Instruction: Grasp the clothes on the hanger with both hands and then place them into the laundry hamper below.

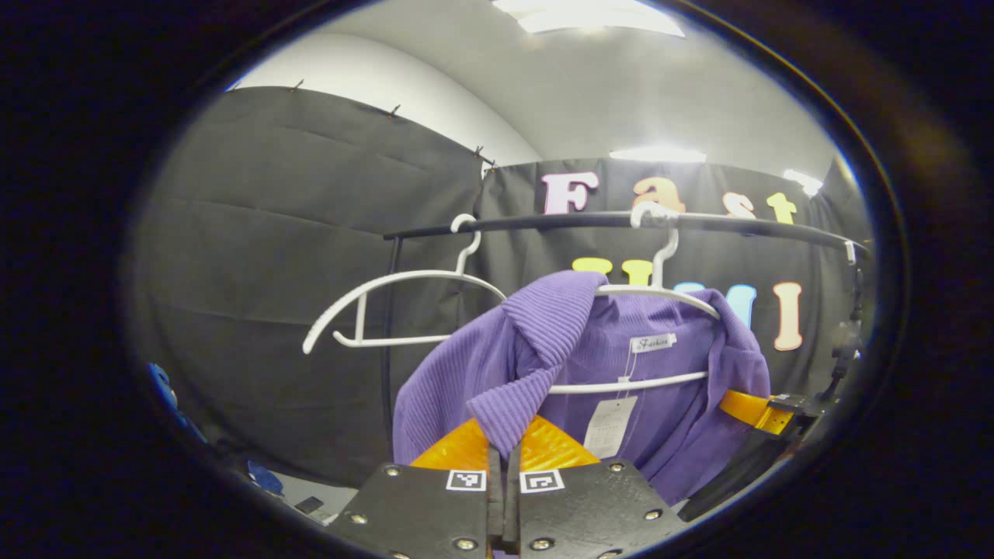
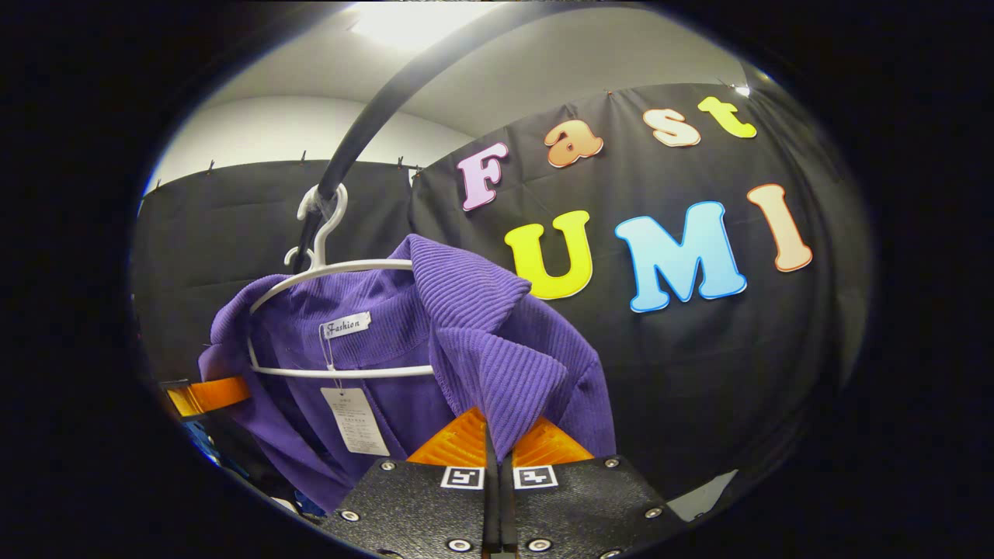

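Both sets of jaws pinched tight on the purple garment's collar flaps

Left gripper (image 1: pixel 503 454) has its jaws closed on one ribbed lapel of the purple garment (image 1: pixel 621 365); right gripper (image 2: pixel 492 450) has its jaws closed on the other lapel of the same garment (image 2: pixel 497 349). It hangs on a white hanger (image 1: pixel 660 291) hooked over a black rail (image 1: pixel 590 220), its paper tag (image 1: pixel 609 425) dangling inside the neck. An empty white hanger (image 1: pixel 388 303) hangs beside it on the rail. From the left gripper view, the right gripper (image 1: pixel 757 411) is seen at the garment's far shoulder
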Available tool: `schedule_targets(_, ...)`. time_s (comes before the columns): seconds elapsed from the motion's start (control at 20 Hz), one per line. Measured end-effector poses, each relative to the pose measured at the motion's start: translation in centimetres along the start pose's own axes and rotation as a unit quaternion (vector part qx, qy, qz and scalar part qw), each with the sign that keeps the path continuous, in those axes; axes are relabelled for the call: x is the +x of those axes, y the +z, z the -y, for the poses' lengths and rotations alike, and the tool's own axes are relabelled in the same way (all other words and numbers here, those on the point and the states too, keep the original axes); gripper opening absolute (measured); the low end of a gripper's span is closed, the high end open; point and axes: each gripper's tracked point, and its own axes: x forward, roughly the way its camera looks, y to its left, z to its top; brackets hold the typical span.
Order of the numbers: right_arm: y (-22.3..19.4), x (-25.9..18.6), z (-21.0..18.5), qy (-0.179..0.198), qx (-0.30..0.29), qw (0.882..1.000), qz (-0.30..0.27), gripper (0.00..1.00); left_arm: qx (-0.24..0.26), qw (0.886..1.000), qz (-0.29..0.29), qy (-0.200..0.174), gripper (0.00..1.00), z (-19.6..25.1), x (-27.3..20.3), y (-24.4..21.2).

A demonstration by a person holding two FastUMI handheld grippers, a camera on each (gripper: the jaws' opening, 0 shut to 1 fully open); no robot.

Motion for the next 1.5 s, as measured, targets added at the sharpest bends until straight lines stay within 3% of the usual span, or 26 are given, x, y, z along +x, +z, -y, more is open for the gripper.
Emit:
schedule_targets(0.3,2.7,-1.8,2.7,-0.096,-0.03,0.994,0.034,0.0,0.003,0.999,0.037,-0.021,0.01,-3.2,-0.6,4.5)
schedule_targets(0.5,6.3,-3.1,3.9,-0.161,-0.053,0.983,0.075,0.0,0.004,0.998,0.061,-0.034,0.01,-5.5,1.0,7.5)
schedule_targets(0.7,7.9,-4.0,3.9,-0.203,-0.072,0.972,0.098,0.0,-0.008,0.997,0.056,-0.053,0.0,-6.9,2.9,7.9)
schedule_targets(0.85,8.1,-4.5,3.2,-0.222,-0.074,0.966,0.105,0.0,-0.014,0.996,0.055,-0.065,0.0,-8.2,4.0,7.9)
schedule_targets(0.9,8.0,-4.6,3.0,-0.227,-0.077,0.965,0.106,0.0,-0.013,0.996,0.055,-0.07,0.05,-8.6,4.3,8.2)
schedule_targets(1.0,8.1,-4.9,2.1,-0.235,-0.085,0.962,0.107,0.0,-0.013,0.995,0.059,-0.078,0.0,-9.6,5.0,8.5)
schedule_targets(1.05,8.2,-5.2,1.2,-0.237,-0.085,0.962,0.106,0.0,-0.015,0.995,0.061,-0.082,0.05,-10.0,5.4,8.6)
schedule_targets(1.1,8.3,-5.3,0.8,-0.241,-0.085,0.961,0.107,0.0,-0.017,0.994,0.062,-0.086,0.0,-10.4,5.6,8.8)
schedule_targets(1.3,8.7,-5.3,-0.5,-0.255,-0.091,0.956,0.112,0.0,-0.03,0.992,0.056,-0.107,0.03,-11.0,7.1,8.4)
schedule_targets(1.4,9.0,-5.4,-1.2,-0.26,-0.093,0.954,0.115,0.0,-0.026,0.992,0.053,-0.115,0.0,-11.3,7.6,7.9)
schedule_targets(1.45,9.2,-5.5,-1.5,-0.262,-0.097,0.953,0.116,0.0,-0.025,0.991,0.052,-0.118,0.05,-11.5,7.7,7.7)
schedule_targets(1.5,9.4,-5.5,-1.9,-0.263,-0.103,0.952,0.118,0.0,-0.028,0.991,0.05,-0.123,0.0,-11.6,7.9,7.5)
